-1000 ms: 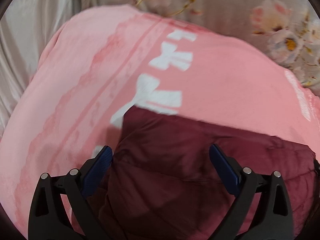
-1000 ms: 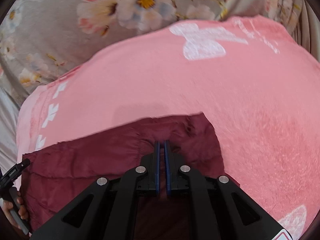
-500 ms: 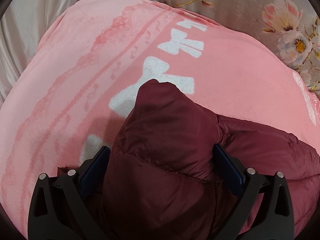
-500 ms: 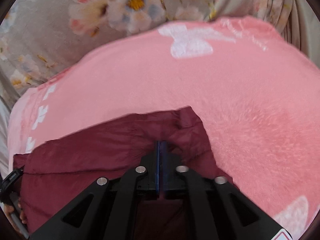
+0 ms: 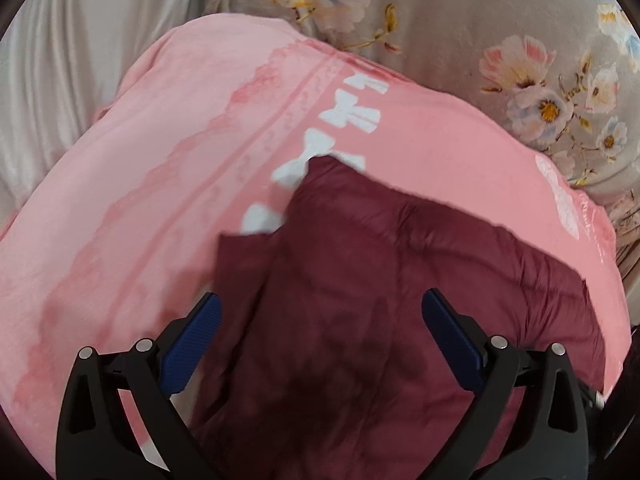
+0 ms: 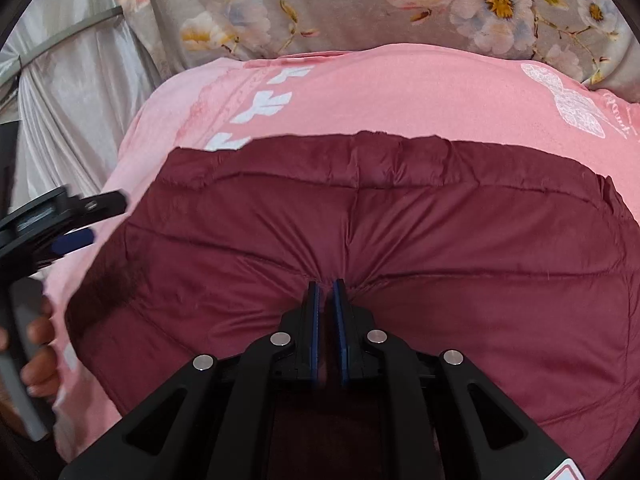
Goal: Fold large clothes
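A maroon quilted jacket (image 5: 380,264) lies spread on a pink blanket (image 5: 160,160). My left gripper (image 5: 320,298) hovers over the jacket's near left part, its blue pads wide apart and pressing on nothing. In the right wrist view the jacket (image 6: 440,220) fills the middle, with a straight far edge. My right gripper (image 6: 326,284) has its jaws almost together, and a pucker of jacket fabric is pinched between the tips. The left gripper (image 6: 100,220) shows at the left edge, held by a hand (image 6: 38,344).
The pink blanket (image 6: 400,92) carries white bow prints and lies on a grey floral sheet (image 6: 360,0). The same floral sheet (image 5: 480,20) runs along the far side. Silvery cloth (image 5: 60,60) hangs at the left, also seen as silvery cloth (image 6: 72,100).
The jacket bulge that stood between my left fingers now lies flat. The right view has swung left over the jacket, and the left gripper has come into it.
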`<state>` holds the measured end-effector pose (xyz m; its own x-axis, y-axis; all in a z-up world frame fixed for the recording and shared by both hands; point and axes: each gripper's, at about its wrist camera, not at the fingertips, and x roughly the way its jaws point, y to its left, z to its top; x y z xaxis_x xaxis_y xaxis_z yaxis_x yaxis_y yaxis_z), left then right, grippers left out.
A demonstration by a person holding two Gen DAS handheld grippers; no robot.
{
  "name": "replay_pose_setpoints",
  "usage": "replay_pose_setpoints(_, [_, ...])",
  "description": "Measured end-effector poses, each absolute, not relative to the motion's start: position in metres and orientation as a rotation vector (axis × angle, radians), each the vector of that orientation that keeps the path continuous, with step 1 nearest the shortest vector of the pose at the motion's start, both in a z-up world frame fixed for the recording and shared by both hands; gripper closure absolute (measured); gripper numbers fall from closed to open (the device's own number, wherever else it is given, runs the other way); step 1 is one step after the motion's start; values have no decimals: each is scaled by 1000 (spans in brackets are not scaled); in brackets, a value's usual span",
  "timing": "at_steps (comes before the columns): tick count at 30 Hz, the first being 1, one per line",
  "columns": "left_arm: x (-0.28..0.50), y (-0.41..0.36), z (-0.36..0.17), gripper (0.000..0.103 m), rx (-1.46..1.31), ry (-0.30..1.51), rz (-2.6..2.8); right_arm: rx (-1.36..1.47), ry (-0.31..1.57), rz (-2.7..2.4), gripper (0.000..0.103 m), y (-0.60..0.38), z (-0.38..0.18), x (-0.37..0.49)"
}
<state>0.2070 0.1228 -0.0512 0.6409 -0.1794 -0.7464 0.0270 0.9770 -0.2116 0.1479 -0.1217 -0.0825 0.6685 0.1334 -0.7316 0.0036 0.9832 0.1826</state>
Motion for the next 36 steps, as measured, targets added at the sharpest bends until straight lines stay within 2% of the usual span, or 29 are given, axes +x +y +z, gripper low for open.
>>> replay_pose_setpoints(8, [175,180,-103,5,-355,981,-36,242,838,81,93,-128,-78,133])
replay_pose_setpoints(12, [162,171,-101,6,-317,968,-45,267,827,123,93,-129,-62,80])
replay_pose_setpoints(16, [153,159,-99,8,-335,965,-89,276,843,132,93,-128,-71,48])
replay_pose_setpoints(17, [152,155,-97,13,-340,963,-108,274,842,128,93,-127,-73,45])
replay_pose_setpoints(20, [150,142,-90,43,-359,981,-188,286,843,125,93,-127,-83,47])
replay_pose_setpoints(22, [146,132,-80,54,-340,971,-213,296,840,129,93,-128,-88,49])
replay_pose_setpoints(24, [138,119,-61,77,-294,932,-236,311,839,134,94,-130,-91,50])
replay_pose_setpoints(30, [109,79,1,84,-243,809,-394,366,819,137,93,-136,-81,34])
replay_pose_setpoints(36, [74,8,52,85,-133,708,-591,414,829,152,93,-143,-85,25])
